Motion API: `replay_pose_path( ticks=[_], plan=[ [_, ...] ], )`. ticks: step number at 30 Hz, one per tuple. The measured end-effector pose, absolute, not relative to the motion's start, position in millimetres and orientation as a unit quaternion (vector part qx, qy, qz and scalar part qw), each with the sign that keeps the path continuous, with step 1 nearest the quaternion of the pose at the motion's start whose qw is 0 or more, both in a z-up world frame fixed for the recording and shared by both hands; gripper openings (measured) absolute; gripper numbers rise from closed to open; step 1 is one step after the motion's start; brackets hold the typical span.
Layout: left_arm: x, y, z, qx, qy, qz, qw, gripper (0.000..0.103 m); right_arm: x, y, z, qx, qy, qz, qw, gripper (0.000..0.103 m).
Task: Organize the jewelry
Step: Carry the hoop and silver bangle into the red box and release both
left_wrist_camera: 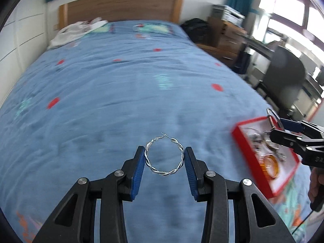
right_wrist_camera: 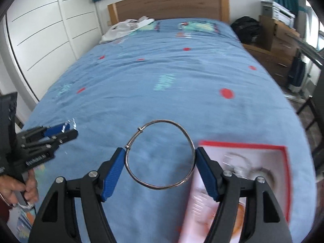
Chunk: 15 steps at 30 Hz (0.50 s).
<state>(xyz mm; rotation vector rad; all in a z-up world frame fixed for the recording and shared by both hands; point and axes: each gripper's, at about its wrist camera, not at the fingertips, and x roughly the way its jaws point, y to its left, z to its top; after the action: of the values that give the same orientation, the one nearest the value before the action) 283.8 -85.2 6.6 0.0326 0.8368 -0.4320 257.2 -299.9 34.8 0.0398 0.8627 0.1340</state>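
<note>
The left gripper [left_wrist_camera: 164, 156] is clamping a twisted silver hoop [left_wrist_camera: 164, 156] and the right gripper [right_wrist_camera: 160, 156] a plain bangle [right_wrist_camera: 160, 155] above the bed [left_wrist_camera: 113, 93], while other jewelry is lying in the red tray [left_wrist_camera: 239, 128], so sorting looks partly done.

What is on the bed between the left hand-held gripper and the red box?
Only bare blue bedspread lies between the left hand-held gripper and the red-rimmed jewelry box, seen in the left wrist view.
</note>
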Motion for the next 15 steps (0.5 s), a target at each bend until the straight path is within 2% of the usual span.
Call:
replay_pose_path(
  ticks=[8,15],
  plan=[
    [252,-182,16,0.039,0.396,-0.301,0.867,0.038,208,-391,16,0.021,0.449,0.013,0.893,0.069],
    [234,-253,5,0.058,0.404,-0.349,0.844,0.038,187,-428,-21,0.04,0.476,0.023,0.878,0.069]
  ],
)
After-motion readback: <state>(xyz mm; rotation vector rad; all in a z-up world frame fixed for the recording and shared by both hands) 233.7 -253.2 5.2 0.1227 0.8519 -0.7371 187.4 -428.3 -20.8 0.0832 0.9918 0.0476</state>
